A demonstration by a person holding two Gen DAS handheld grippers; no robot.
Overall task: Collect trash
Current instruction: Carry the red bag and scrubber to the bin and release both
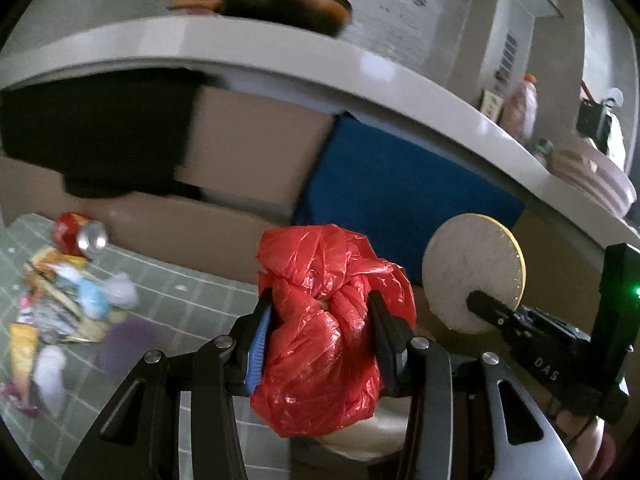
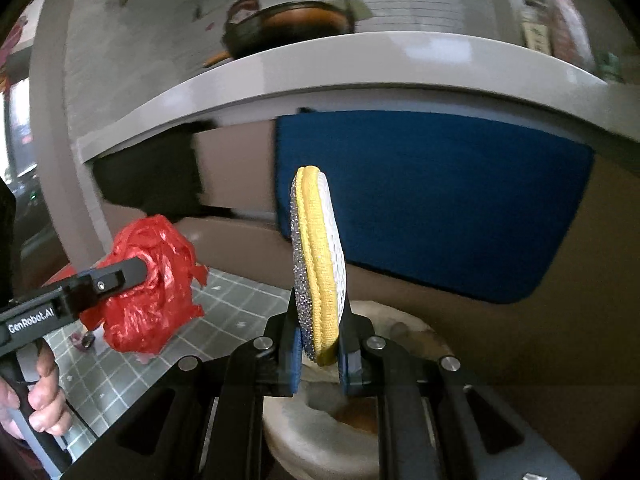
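Left gripper (image 1: 320, 320): its fingers are pinching a red plastic bag (image 1: 324, 332) from both sides, the bag bulging out above and below the pads.
Red plastic bag: crinkled, glossy, thin film, twisted into a knot near the top; it is sitting lumpy and full between the left fingers. In the right wrist view the same bag (image 2: 148, 288) is hanging at the tip of the left gripper (image 2: 132, 270), off to the left of the right fingers.
Right gripper (image 2: 320, 316): its fingers are pressing close together on a round scrubbing pad (image 2: 318, 264), gripping its lower edge.
Round scrubbing pad: a flat disc standing on edge between the right fingers, with a sparkly silver-grey face, a yellow stitched rim and a white mesh face. In the left wrist view its pale round face (image 1: 472, 272) is showing just right of the left fingers.
Litter pile (image 1: 60, 292): wrappers, crumpled paper and a red can (image 1: 76, 236) are lying on the green tiled floor (image 1: 188, 292), well to the left of the left fingers; blurred.
Table (image 2: 360, 64): a pale edge is curving across above both pairs of fingers, carrying a dark pan (image 2: 288, 24).
Blue cloth (image 2: 432, 200): hanging beyond the right fingers, below the table edge.
Hand (image 2: 36, 396): a person's hand is gripping the left gripper's handle.
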